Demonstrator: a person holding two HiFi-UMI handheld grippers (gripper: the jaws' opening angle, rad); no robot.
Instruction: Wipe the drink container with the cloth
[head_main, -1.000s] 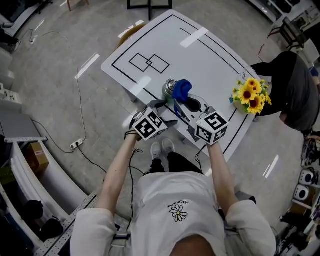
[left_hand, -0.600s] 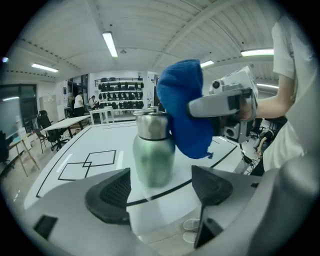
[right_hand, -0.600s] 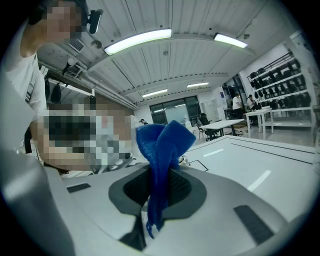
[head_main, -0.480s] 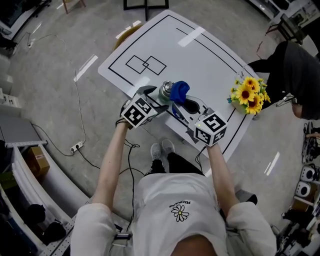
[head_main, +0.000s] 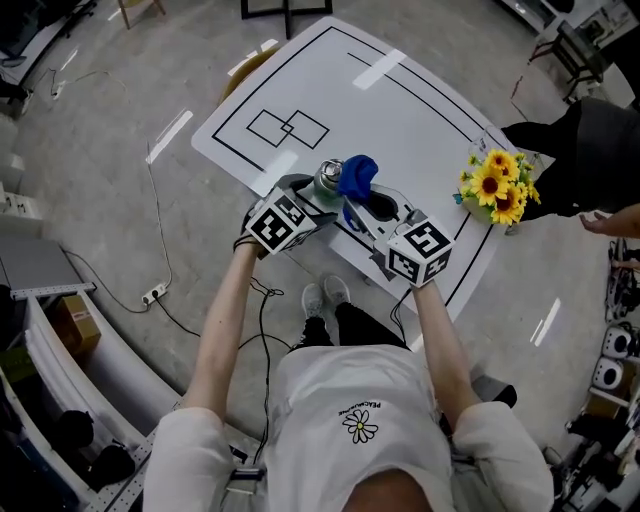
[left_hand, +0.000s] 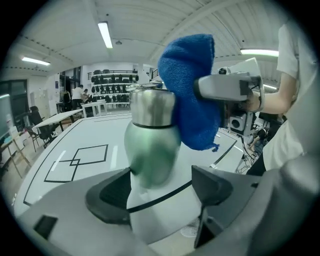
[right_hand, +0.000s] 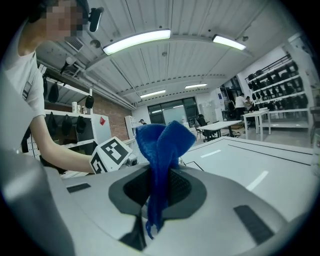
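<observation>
The bottle (head_main: 328, 180) and cloth (head_main: 358, 175) stand in the way at the table's (head_main: 400, 110) near edge. Flowers (head_main: 495, 185) fill the right corner; the far side is open.

I've got a white desk (head_main: 420, 100) below me, ruled with black border lines, and there's a pair of overlapping rectangles (head_main: 288, 128) drawn toward its left end. A bunch of yellow sunflowers (head_main: 495, 188) sits at the desk's right edge. Just past them, off the corner, is a person in dark clothing (head_main: 590, 150). Down on the grey floor (head_main: 90, 170), a thin cable (head_main: 162, 240) trails to a power strip (head_main: 153, 292). There's a cardboard box (head_main: 72, 312) tucked in shelving at the left. Long ceiling lamps (right_hand: 137, 41) glow overhead.
</observation>
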